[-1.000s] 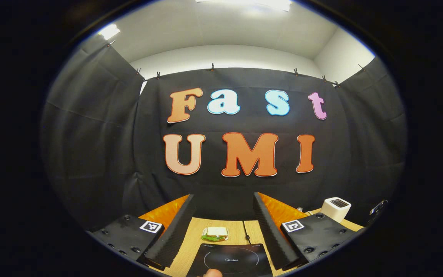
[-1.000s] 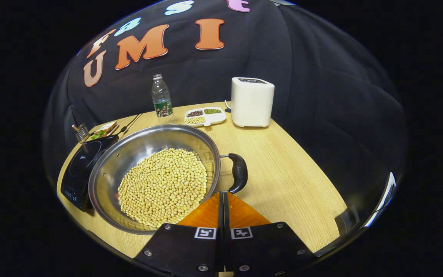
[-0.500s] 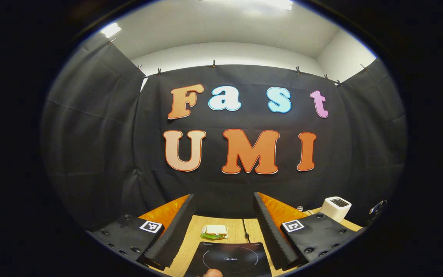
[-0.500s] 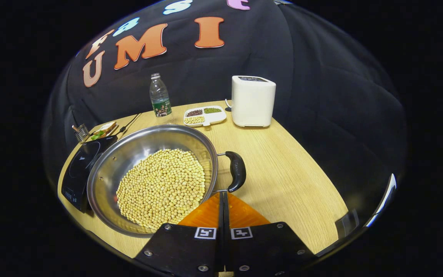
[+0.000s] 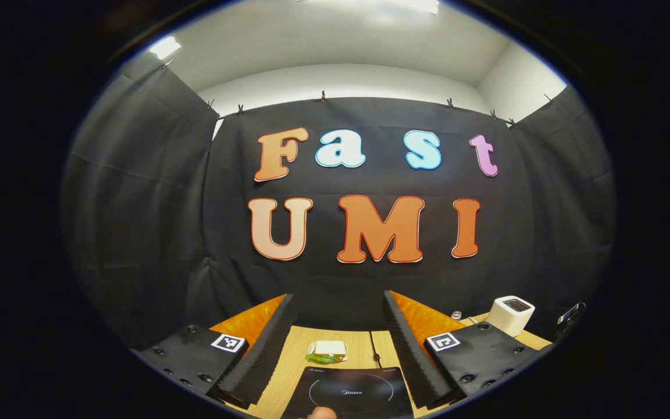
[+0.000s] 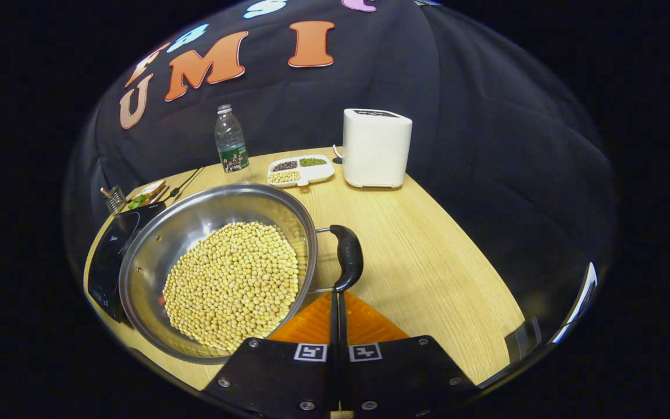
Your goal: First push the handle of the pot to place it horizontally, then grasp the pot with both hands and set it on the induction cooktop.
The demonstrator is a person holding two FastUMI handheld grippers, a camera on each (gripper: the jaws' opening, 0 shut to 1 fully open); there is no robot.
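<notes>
left gripper (image 5: pixel 339 326) held up level, jaws spread wide, nothing between them. past them lie a sandwich (image 5: pixel 327 351) and the cooktop (image 5: pixel 349 394) on the table (image 5: pixel 288 366).

in the right gripper view, left to right: cooktop (image 6: pixel 109 254) at the table's left edge, then the pot (image 6: pixel 195 227) full of soybeans (image 6: pixel 231 282) just beside it, rim seeming to overlap its near corner. the pot's handle (image 6: pixel 349 256) sticks out on the right. behind stand a bottle (image 6: pixel 229 139), a divided snack tray (image 6: pixel 300 170) and a white appliance (image 6: pixel 376 148).

right gripper (image 6: pixel 335 299) has its jaws pressed together, tips right at the handle's near end, touching or nearly so.

step in hand looks like the handle push. judgement: keep the closed tips low against the handle's end, push slow and sideways so the pot turns on the spot, not slides; the beans may spill if jerked.
</notes>
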